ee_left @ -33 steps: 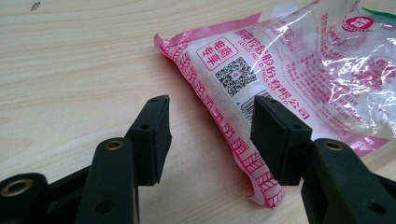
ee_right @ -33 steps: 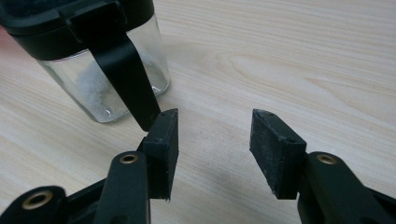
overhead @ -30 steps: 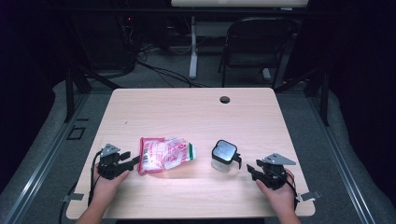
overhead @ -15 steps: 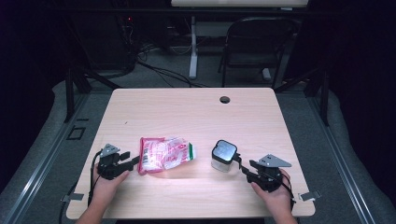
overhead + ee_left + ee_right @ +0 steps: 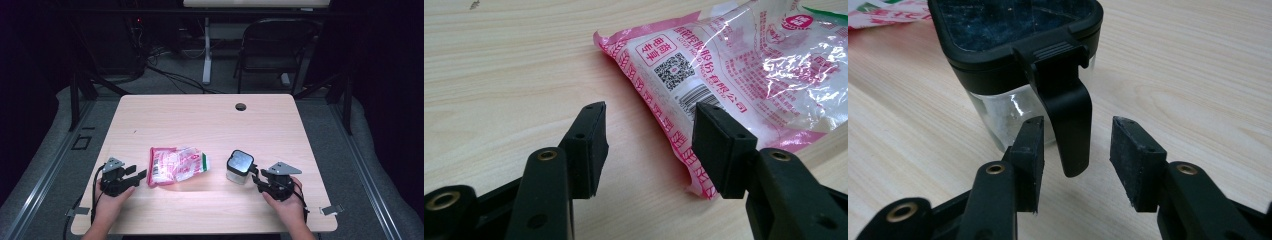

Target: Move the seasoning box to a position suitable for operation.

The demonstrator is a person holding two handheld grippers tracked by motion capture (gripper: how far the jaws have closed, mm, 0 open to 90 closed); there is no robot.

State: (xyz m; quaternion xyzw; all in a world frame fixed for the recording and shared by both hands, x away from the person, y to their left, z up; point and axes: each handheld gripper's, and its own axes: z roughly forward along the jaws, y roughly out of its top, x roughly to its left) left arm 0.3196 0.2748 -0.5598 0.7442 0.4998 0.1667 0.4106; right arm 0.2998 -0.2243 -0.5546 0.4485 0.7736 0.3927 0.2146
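**Fingers spread at a bag and a jar**

Lying bare across most of its pale wood: the worktop point(image 5: 200, 120), with one small dark hole point(image 5: 240, 107) near the far edge. Resting flat left of centre: a pink and clear plastic bag point(image 5: 177, 165), printed with a barcode and a square code near its closer end. Standing upright just right of it, well apart from the hole: a small clear jar point(image 5: 239, 167) with a black square lid point(image 5: 1013, 22) and a black handle point(image 5: 1068, 120) hanging down its side. Sitting at the bag's left end: the left gripper point(image 5: 138, 173), fingers released, one fingertip point(image 5: 719, 145) over the bag's pink edge, pinching nothing. Sitting at the jar's right side: the right gripper point(image 5: 256, 176), fingers just closing somewhat, straddling the handle, not yet pressing on it.
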